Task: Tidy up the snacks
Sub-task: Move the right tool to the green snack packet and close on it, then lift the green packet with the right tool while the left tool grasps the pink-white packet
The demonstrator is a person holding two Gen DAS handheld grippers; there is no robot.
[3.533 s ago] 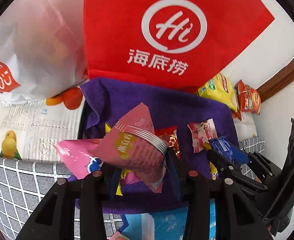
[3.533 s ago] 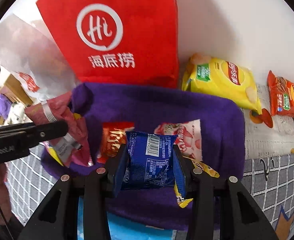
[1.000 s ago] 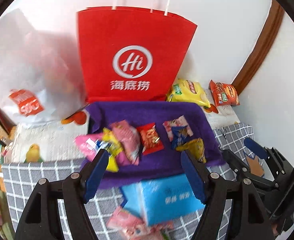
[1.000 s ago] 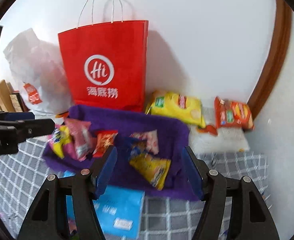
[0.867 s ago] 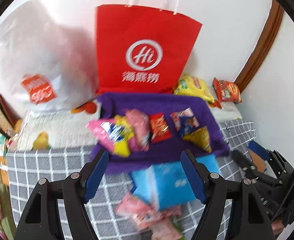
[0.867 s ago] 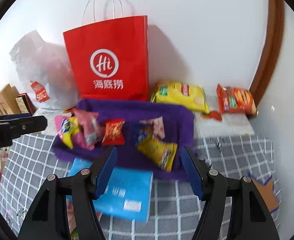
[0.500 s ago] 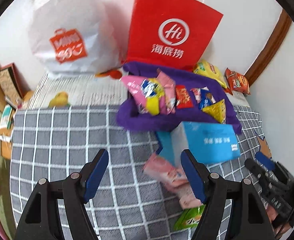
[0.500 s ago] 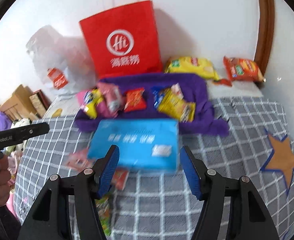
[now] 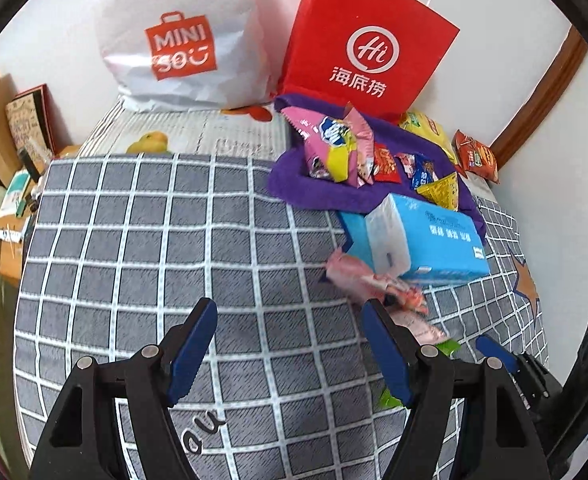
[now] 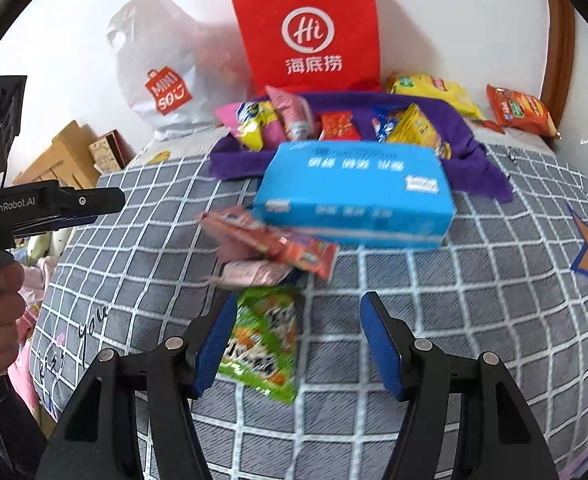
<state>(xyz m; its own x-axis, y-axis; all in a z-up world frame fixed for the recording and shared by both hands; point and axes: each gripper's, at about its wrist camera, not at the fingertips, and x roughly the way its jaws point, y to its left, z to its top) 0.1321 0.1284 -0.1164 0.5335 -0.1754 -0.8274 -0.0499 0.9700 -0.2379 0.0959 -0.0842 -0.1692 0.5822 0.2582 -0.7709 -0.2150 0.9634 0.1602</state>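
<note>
Several snack packets lie on a purple cloth (image 9: 317, 196) (image 10: 477, 160) at the back of the grey checked bedspread (image 9: 174, 248): a pink-and-yellow one (image 9: 325, 144) (image 10: 254, 120), a red one (image 10: 338, 125) and a yellow one (image 10: 413, 128). Loose snacks lie nearer: pink packets (image 9: 373, 284) (image 10: 270, 240) and a green packet (image 10: 266, 340). My left gripper (image 9: 288, 350) is open and empty over bare bedspread. My right gripper (image 10: 297, 344) is open and empty, just above the green packet.
A blue tissue box (image 9: 425, 240) (image 10: 353, 192) lies between the cloth and the loose snacks. A red paper bag (image 9: 365, 44) and a white plastic bag (image 9: 178, 36) stand against the wall. Yellow (image 10: 433, 92) and orange (image 10: 521, 110) chip bags lie at the back right.
Both grippers have let go of their packets, opened, and pulled back from the purple cloth toward the near side of the bed. The loose pink and green packets have come into view.
</note>
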